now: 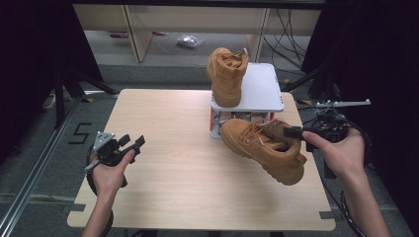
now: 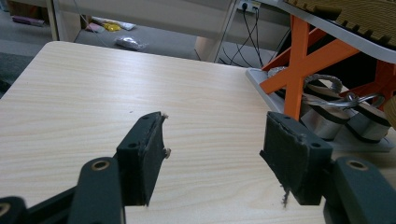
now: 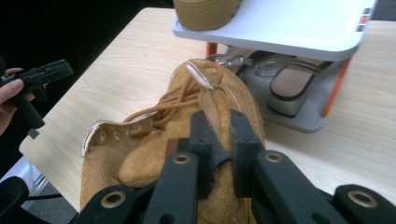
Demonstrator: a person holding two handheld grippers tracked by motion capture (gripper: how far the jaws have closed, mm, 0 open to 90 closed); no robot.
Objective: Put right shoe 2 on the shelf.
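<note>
While the light wooden table [image 1: 163,163] stands on a grey floor between dark curtains, pale cabinets and a tangle of black cables line the room behind it. Small patches of dark tape mark its two near corners.

Two tan lace-up boots are in sight. One boot [image 1: 227,74] stands upright on the white top shelf [image 1: 262,89] of a small rack with orange legs, which sits at the table's far edge, right of the middle. The second boot [image 1: 264,145] hangs tilted over the table's right half, just in front of the rack, its toe towards the rack and its heel towards the near right corner. On the rack's lower shelf lie sandals [image 3: 285,88] with metal rings; two seem to be there, though the count is hard to make out.

There are two grippers. The right gripper [image 3: 219,135] is clenched on the collar of the second boot, its black jaws pinching the padded edge beside the tongue and laces. The left gripper [image 2: 215,149] is released, its jaws wide apart with nothing between them; it is held over the table's near left part, well apart from the boots and rack, pointing towards the rack.
</note>
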